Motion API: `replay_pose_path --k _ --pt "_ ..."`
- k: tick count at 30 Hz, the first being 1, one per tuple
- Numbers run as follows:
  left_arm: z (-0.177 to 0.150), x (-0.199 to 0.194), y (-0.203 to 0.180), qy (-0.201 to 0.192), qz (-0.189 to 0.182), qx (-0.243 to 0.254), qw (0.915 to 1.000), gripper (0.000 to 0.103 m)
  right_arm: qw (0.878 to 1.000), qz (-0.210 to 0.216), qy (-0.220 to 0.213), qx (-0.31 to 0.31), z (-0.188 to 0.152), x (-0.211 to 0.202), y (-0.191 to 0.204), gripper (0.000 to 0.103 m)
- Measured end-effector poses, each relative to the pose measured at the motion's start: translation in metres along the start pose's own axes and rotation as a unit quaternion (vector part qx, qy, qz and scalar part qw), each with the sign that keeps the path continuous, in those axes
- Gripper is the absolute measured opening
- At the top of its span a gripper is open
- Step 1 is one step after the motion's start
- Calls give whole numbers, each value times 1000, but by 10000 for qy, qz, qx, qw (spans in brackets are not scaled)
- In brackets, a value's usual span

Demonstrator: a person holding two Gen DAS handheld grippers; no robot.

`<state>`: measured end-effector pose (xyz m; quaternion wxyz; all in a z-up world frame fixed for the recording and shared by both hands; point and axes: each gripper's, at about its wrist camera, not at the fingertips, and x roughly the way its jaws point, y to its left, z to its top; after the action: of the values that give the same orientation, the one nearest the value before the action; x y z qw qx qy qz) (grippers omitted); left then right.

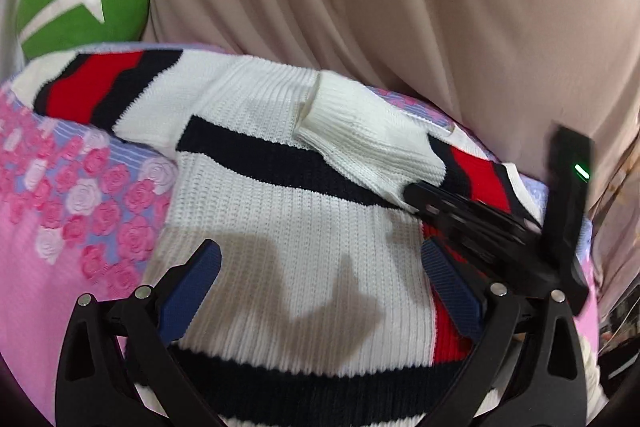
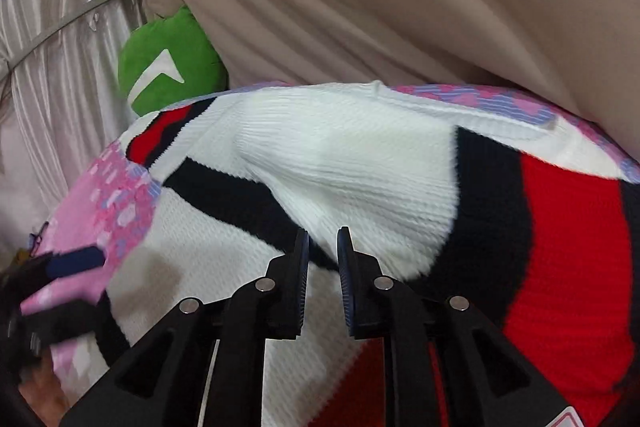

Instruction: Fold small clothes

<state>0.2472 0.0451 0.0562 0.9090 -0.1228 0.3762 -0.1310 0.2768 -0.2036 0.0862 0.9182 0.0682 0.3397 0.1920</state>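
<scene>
The striped knit sweater (image 1: 280,219) is spread on the rose-print bedsheet (image 1: 60,227), one sleeve laid across its chest. Above it, the left gripper (image 1: 320,291) is held wide apart; the right gripper (image 2: 323,279) is narrowly parted, nothing between. A sleeve fold appears finished; the opposite sleeve should be gripped next.

Left tool (image 1: 320,291) tilted downward with blue pads (image 1: 192,291) spread wide apart and nothing between them, right tool (image 2: 322,279) tilted downward, its jaws nearly together with a thin gap, apparently empty though motion blur makes this uncertain
</scene>
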Motion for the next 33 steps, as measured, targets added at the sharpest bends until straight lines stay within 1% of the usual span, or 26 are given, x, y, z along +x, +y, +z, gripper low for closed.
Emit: replay_pose_path --k 1,2,3,5,8,10,11,13,14,15,16,17,18,19,20,21,22,24,25,26,27,29,30,31,32,33 --pt "5 9 3 55 -45 -74 9999 98 9997 -38 -186 177 -1 -19 -14 24" --pt "9 15 4 99 -99 -110 9998 98 9986 -134 -357 370 -6 -28 -27 36" --pt "12 22 4 144 -140 -132 9997 98 9960 -284 -594 607 -10 -52 -47 44" --pt "22 38 0 207 -197 -140 9995 98 9907 -604 -820 903 -21 -76 -70 49" --pt "39 71 -8 354 -195 -25 9992 98 9776 -1196 -904 1477 -29 -104 -117 53" --pt "48 96 -8 531 -19 -140 9985 98 9681 -1342 -831 1946 -30 -105 -146 55" --pt "50 105 -8 604 -52 -216 9979 98 9634 -1390 -785 2152 -32 -102 -160 55" --pt "56 111 -13 469 63 -213 9987 95 9577 -1492 -569 2394 -33 -90 -180 57" --pt "58 112 -16 444 65 -176 9988 90 9571 -1543 -446 2414 -33 -81 -183 57" --pt "61 114 -21 421 51 -139 9990 71 9582 -1599 -341 2348 -30 -74 -186 58" --pt "64 114 -25 426 63 -93 9990 39 9605 -1776 -298 2122 -25 -70 -183 55" --pt "67 115 -27 442 158 -55 9989 22 9650 -1843 -314 1837 -18 -70 -176 22" --pt "73 113 -28 414 228 -25 9989 5 9689 -1691 -405 1759 -13 -74 -173 0" --pt "79 107 -28 293 122 -14 9995 5 9680 -1519 -875 1794 -8 -92 -166 0" --pt "83 97 -29 118 63 3 9999 5 9636 -1503 -1316 1779 -6 -111 -160 0" --pt "85 85 -30 -75 43 33 10000 5 9559 -1625 -1633 1820 -7 -127 -162 0" --pt "84 79 -29 -148 37 49 9999 5 9499 -1743 -1728 1933 -9 -131 -168 0" --pt "80 80 -26 -66 126 83 9999 5 9460 -1967 -1263 2247 -17 -118 -195 0" --pt "75 89 -23 83 261 103 9996 5 9449 -1963 -951 2443 -27 -109 -209 0" --pt "70 95 -20 203 294 76 9993 5 9445 -1843 -781 2606 -37 -106 -218 1" --pt "64 99 -16 293 259 16 9992 5 9457 -1666 -752 2687 -45 -106 -221 9" --pt "54 100 -8 353 186 -151 9991 8 9479 -1602 -807 2634 -54 -113 -217 15" --pt "51 99 -4 340 115 -237 9991 9 9506 -1594 -792 2542 -58 -115 -213 30" --pt "51 95 -1 300 34 -319 9990 12 9517 -1591 -804 2499 -60 -116 -211 38" --pt "51 90 1 245 26 -379 9990 19 9523 -1581 -826 2477 -63 -117 -208 51" --pt "53 86 4 151 32 -437 9989 46 9530 -1547 -809 2475 -64 -113 -207 55"
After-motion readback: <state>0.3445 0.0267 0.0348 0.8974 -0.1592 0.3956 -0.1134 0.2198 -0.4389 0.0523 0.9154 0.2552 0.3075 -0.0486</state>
